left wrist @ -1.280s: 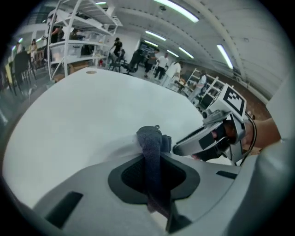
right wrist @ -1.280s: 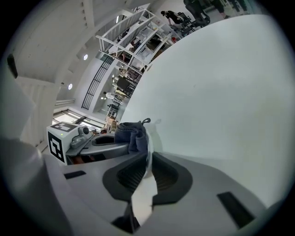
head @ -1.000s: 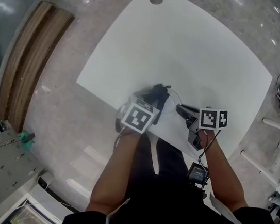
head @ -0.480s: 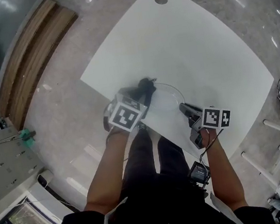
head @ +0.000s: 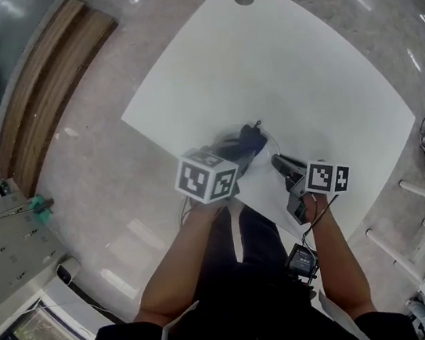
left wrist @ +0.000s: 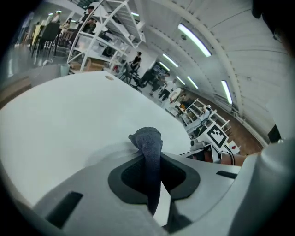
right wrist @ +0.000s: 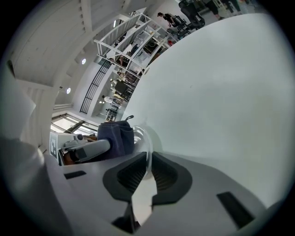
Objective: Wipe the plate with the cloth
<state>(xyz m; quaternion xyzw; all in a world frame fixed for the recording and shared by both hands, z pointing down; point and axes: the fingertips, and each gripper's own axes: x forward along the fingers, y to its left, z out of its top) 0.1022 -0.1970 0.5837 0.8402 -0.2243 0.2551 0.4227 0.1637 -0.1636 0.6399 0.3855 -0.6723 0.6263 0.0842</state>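
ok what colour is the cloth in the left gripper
The cloth is plain dark navy blue, with no pattern. It shows best in the right gripper view.

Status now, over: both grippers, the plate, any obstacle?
Left gripper shut on cloth, cloth at plate. Right gripper shut on plate rim. White table, no obstacle seen.
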